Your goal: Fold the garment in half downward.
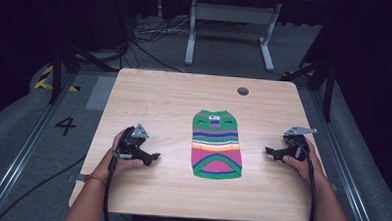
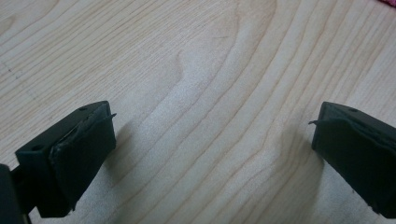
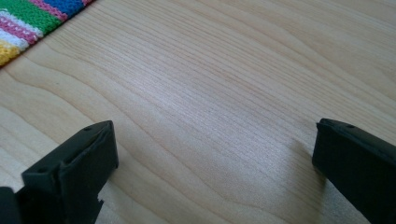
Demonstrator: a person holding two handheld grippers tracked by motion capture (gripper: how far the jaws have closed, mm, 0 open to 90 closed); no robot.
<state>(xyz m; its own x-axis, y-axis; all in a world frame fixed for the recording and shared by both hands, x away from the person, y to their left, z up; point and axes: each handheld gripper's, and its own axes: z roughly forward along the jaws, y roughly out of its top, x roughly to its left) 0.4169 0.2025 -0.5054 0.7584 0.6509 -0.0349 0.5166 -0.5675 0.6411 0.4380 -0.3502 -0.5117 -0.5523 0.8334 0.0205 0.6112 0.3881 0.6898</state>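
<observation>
Sweater [image 1: 217,144] flat at desk [image 1: 154,93] centre, between left claw [image 1: 153,157] and right claw [image 1: 270,153], both released and empty; advisable to close in level, pinching edges without dragging the knit.

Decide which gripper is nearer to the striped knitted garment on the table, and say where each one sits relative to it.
Right, though only narrowly. The right gripper rests just off the striped knitted garment on its right side; the left gripper rests off its left side, slightly farther. Both are open and touch nothing.
</observation>
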